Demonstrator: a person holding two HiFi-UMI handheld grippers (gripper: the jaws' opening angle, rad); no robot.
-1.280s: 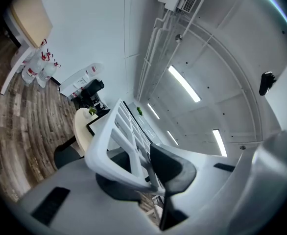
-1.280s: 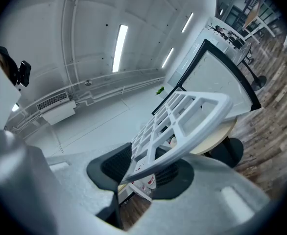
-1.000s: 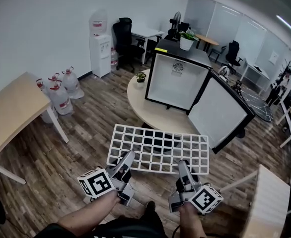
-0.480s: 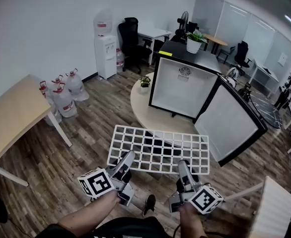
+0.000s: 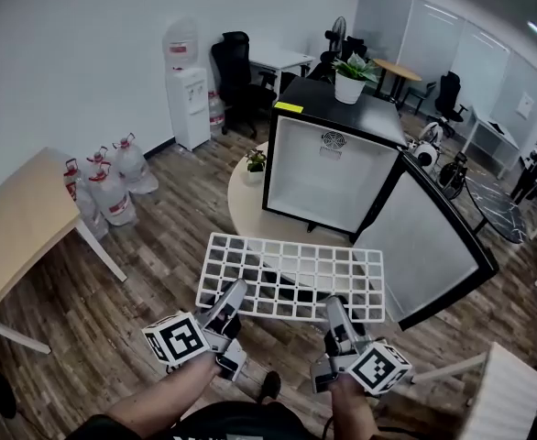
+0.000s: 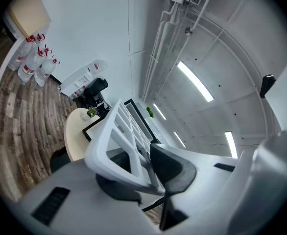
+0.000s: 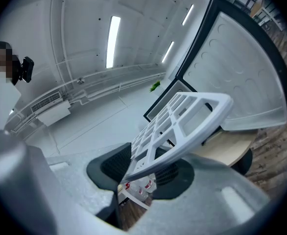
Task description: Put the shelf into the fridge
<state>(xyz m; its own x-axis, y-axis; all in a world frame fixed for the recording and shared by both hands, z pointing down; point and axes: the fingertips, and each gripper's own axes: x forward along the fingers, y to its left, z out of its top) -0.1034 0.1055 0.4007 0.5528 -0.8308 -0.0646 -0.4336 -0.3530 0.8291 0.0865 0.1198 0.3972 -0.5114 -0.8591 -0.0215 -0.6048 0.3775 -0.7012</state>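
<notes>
A white grid shelf (image 5: 291,277) hangs level in front of me, held by its near edge. My left gripper (image 5: 224,308) is shut on the shelf's near left edge (image 6: 129,153), and my right gripper (image 5: 335,317) is shut on its near right edge (image 7: 173,141). Ahead stands the small black fridge (image 5: 331,159) on a round table (image 5: 250,211), its white inside facing me. Its door (image 5: 438,243) swings open to the right. The shelf's far edge is still short of the fridge opening.
A potted plant (image 5: 350,78) sits on top of the fridge, and a tiny one (image 5: 255,163) on the round table. Water bottles (image 5: 104,183) and a wooden table (image 5: 16,227) stand at the left. A water dispenser (image 5: 187,88) and office chairs line the back wall.
The fridge and round table have grown nearer and shifted left in the head view as I step toward them. The shelf stays in both grippers, held the same way.
</notes>
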